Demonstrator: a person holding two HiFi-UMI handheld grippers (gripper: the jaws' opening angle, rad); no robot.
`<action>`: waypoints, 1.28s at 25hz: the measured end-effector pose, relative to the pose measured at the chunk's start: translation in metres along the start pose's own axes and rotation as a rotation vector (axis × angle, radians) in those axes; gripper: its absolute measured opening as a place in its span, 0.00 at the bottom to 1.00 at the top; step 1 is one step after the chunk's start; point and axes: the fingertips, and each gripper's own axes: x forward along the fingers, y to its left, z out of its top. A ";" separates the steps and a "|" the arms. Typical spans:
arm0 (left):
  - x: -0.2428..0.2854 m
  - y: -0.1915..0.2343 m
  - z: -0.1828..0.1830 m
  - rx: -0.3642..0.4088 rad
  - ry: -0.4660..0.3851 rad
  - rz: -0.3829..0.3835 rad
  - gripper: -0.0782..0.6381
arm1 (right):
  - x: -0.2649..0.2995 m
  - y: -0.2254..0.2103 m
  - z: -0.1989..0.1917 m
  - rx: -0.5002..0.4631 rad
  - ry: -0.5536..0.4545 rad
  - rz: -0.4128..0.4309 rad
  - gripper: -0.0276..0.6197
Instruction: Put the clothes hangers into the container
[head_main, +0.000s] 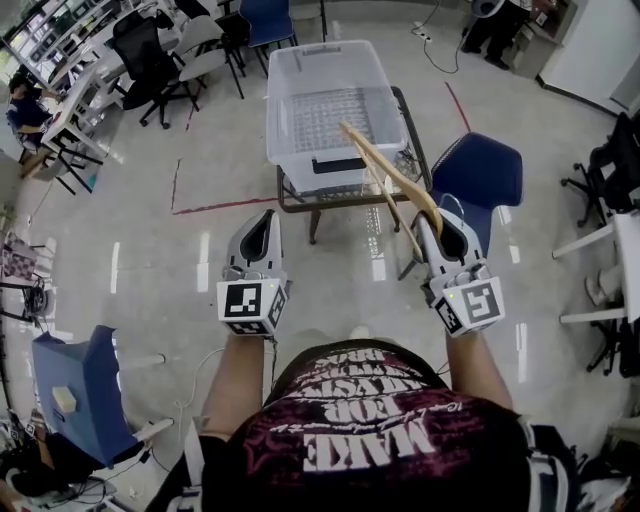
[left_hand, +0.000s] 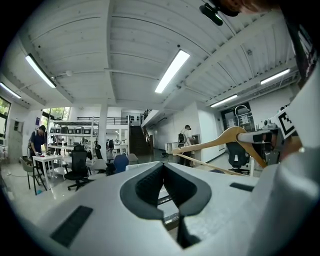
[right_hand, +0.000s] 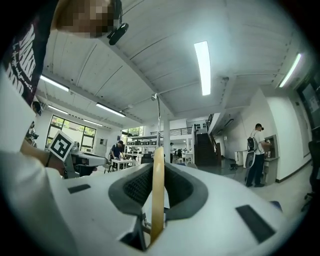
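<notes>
right now the right gripper (right_hand: 157, 167) is clamping its jaws on a wooden hanger (right_hand: 158, 200). the pads are pressing on both flat faces of the thin wood, which is standing edge-on between them. the metal hook is rising straight above the jaws in the right gripper view. the left gripper (left_hand: 163, 167) is carrying nothing, its jaws resting together with no gap showing at the tips.

moving outward, in the head view the hanger is stretching forward from the right gripper, one arm of it reaching across the near right corner of the container (head_main: 290, 110). how high it is hanging above the rim i cannot tell. the left gripper is floating level beside the right one, short of the near edge of the table (head_main: 340, 203), with bare floor under it.

the container is a clear tub sitting on the small table and covering most of its top, its near wall lying close to the table's near edge. it is looking empty to me: only a grid pattern is showing through its floor, and no hanger is lying inside.

so the task is looking barely begun. one hanger is gripped and arriving at the tub but not yet let go, and lowering it past the rim and opening the jaws is what is remaining for this one. no other hangers are showing in any view, so how many are waiting i cannot say.
</notes>
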 end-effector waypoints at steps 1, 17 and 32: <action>0.001 0.000 0.000 0.002 -0.001 0.000 0.12 | 0.001 -0.003 -0.001 0.004 -0.002 -0.002 0.14; 0.024 -0.009 0.007 -0.010 -0.027 -0.053 0.12 | 0.014 -0.025 -0.006 -0.024 0.008 -0.023 0.14; 0.076 0.003 -0.005 -0.024 0.005 -0.083 0.12 | 0.064 -0.050 -0.020 -0.012 0.034 -0.019 0.14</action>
